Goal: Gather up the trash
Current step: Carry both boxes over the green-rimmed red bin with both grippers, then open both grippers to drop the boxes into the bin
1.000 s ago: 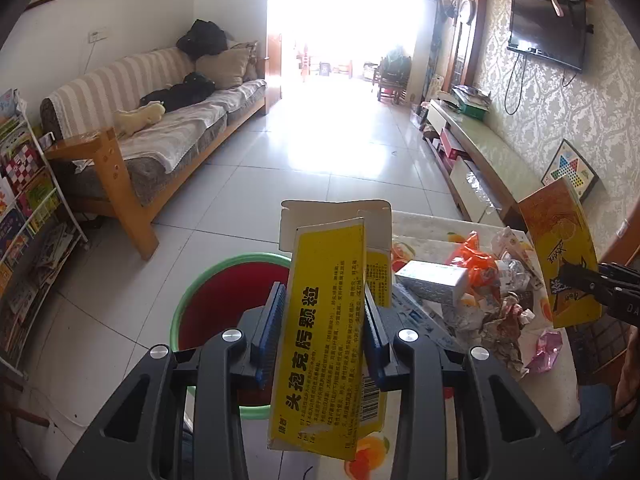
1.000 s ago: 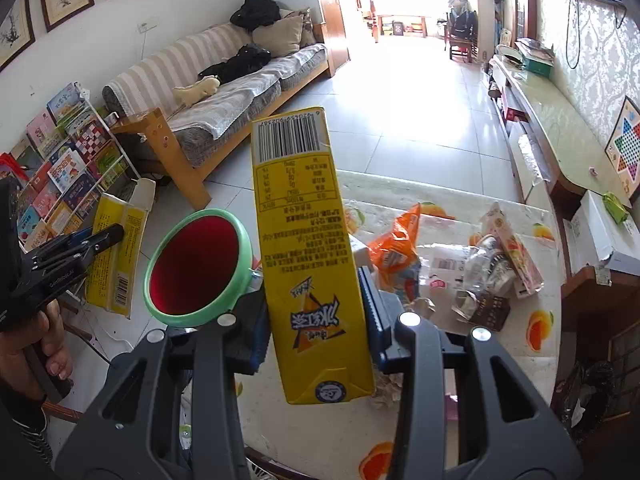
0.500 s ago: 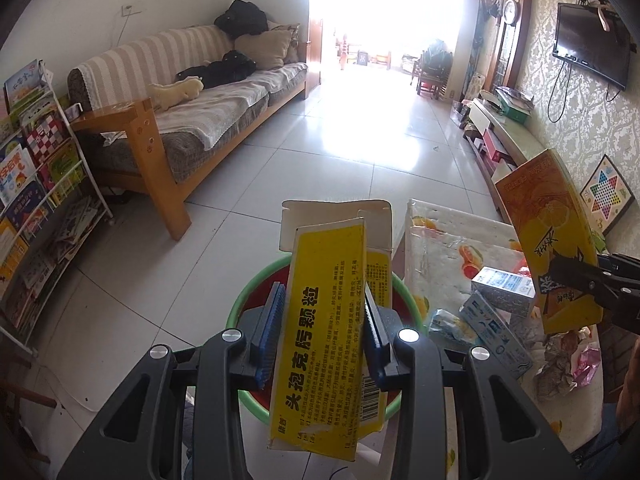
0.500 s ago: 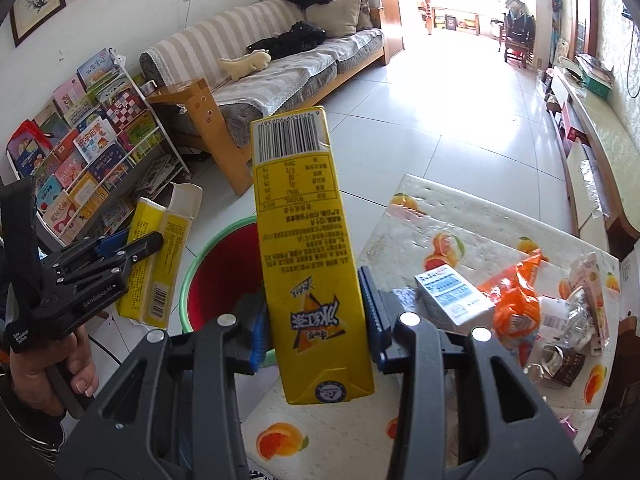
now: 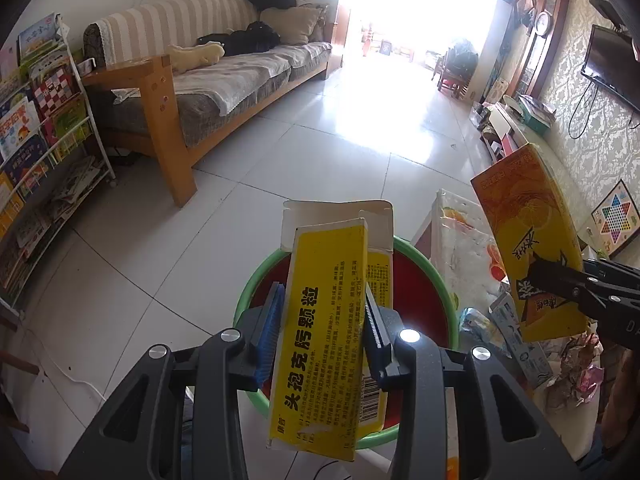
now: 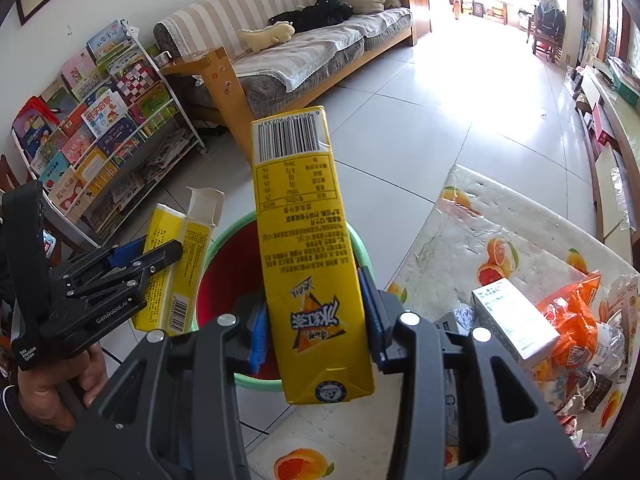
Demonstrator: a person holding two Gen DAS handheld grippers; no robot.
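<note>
A: Yellow cardboard fills both views. What does the left gripper (image 5: 324, 316) carry?

B: A flattened yellow medicine box (image 5: 320, 344), clamped narrowly between the blue pads (image 5: 272, 332), its white end flap open at the far end. It hangs directly above the red bin with a green rim (image 5: 256, 292), which stands on the tiled floor (image 5: 280, 152).

A: And the right gripper (image 6: 316, 316)?

B: It is closed on a yellow drink carton (image 6: 308, 256), held near the carton's base with the barcode end pointing away. The carton is also over the bin's mouth, on the side nearer the tabletop (image 6: 460, 248).

A: How do the two grippers stand to each other?

B: Side by side above the bin. In the right wrist view, the left gripper and its box sit at the bin's left edge, with a hand (image 6: 52, 388) on the handle below.

A: What remains on the tabletop?

B: A fruit-print cover carrying a white box (image 6: 516, 324), an orange wrapper (image 6: 572, 320) and crumpled packets (image 6: 600, 368), all grouped toward its right side, just beside the bin.

A: Background?

B: A striped sofa (image 5: 224, 68) and a rack of children's books (image 6: 100, 120) along the wall.
</note>
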